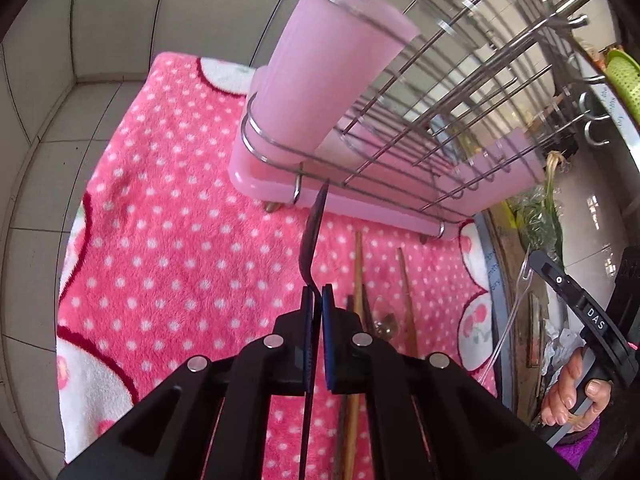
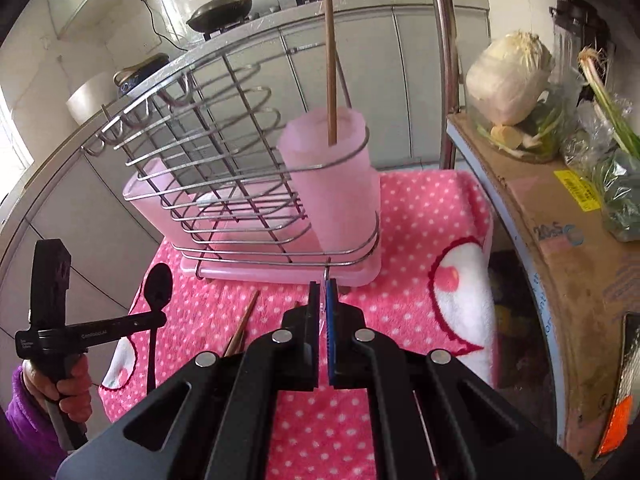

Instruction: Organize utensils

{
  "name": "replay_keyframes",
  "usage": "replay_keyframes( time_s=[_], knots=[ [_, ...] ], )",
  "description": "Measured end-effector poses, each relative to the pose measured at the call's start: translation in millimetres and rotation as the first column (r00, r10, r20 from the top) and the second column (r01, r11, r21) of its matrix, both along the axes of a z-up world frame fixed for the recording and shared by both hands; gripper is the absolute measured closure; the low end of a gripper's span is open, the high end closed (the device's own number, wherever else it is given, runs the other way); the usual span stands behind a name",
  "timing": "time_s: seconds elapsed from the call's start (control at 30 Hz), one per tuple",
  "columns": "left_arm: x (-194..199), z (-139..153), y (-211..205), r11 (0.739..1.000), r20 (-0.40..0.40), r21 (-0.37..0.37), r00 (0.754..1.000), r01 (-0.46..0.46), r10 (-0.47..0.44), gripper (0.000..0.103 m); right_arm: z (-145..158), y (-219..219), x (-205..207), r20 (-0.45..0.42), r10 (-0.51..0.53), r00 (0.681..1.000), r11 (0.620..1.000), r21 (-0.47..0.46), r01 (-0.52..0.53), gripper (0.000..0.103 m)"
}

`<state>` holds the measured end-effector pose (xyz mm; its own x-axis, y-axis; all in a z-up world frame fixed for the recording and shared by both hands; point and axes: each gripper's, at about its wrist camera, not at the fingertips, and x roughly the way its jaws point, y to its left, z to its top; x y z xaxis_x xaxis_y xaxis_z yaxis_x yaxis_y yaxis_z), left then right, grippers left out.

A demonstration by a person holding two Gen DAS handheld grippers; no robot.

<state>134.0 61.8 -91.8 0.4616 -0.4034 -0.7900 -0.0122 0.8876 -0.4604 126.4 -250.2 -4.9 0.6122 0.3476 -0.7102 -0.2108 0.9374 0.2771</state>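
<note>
My left gripper [image 1: 317, 294] is shut on a black spoon [image 1: 313, 236], held edge-on above the pink dotted towel [image 1: 160, 220]; the spoon also shows in the right wrist view [image 2: 158, 292]. My right gripper [image 2: 322, 292] is shut on a clear plastic utensil [image 2: 322, 308], seen in the left wrist view as a clear fork [image 1: 516, 304]. The wire rack [image 2: 224, 168] holds a pink cup [image 2: 332, 184] with one wooden chopstick [image 2: 330, 60] standing in it. The cup is also in the left wrist view [image 1: 320, 80]. Loose chopsticks [image 1: 358, 280] lie on the towel.
A cardboard box [image 2: 560, 240] with a cabbage [image 2: 508, 76] and greens stands to the right of the towel. Tiled walls [image 1: 60, 120] close the left corner. Woks [image 2: 220, 10] sit on a stove behind the rack. A steel pole [image 2: 444, 60] rises by the box.
</note>
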Motion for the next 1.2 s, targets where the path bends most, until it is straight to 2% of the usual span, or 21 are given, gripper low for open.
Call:
replay_keyframes(
  time_s=[0.2, 0.4, 0.53, 0.73, 0.97, 1.03, 1.2],
  knots=[
    [-17.6, 53.9, 6.6, 0.999, 0.173, -0.04, 0.984, -0.025, 0.032, 0.1, 40.2, -8.9, -14.4, 0.136, -0.03, 0.99, 0.999, -0.038, 0.036, 0.1],
    [-30.0, 119.4, 14.6, 0.996, 0.351, -0.077, 0.934, -0.046, 0.07, 0.1, 91.4, -16.0, -21.9, 0.291, -0.044, 0.956, 0.995, -0.073, 0.068, 0.1],
    [-29.1, 161.9, 19.2, 0.993, 0.469, -0.089, 0.877, -0.074, 0.108, 0.1, 126.3, -21.1, -19.0, 0.394, -0.072, 0.916, 0.989, -0.09, 0.116, 0.1],
    [-17.9, 208.1, 20.5, 0.983, 0.608, -0.084, 0.773, -0.163, 0.18, 0.1, 157.1, -21.1, -7.7, 0.532, -0.116, 0.839, 0.973, -0.109, 0.204, 0.1],
    [7.8, 217.5, 14.9, 0.955, 0.711, -0.027, 0.666, -0.297, 0.227, 0.1, 168.1, -7.9, 11.5, 0.668, -0.133, 0.732, 0.932, -0.168, 0.322, 0.1],
    [13.4, 216.2, 15.2, 0.947, 0.73, -0.021, 0.643, -0.32, 0.233, 0.1, 168.8, -4.2, 19.7, 0.693, -0.129, 0.709, 0.92, -0.183, 0.346, 0.1],
    [27.7, 210.1, 19.2, 0.935, 0.759, -0.035, 0.599, -0.354, 0.255, 0.1, 163.9, 8.4, 39.0, 0.726, -0.098, 0.68, 0.902, -0.224, 0.369, 0.1]
  ],
)
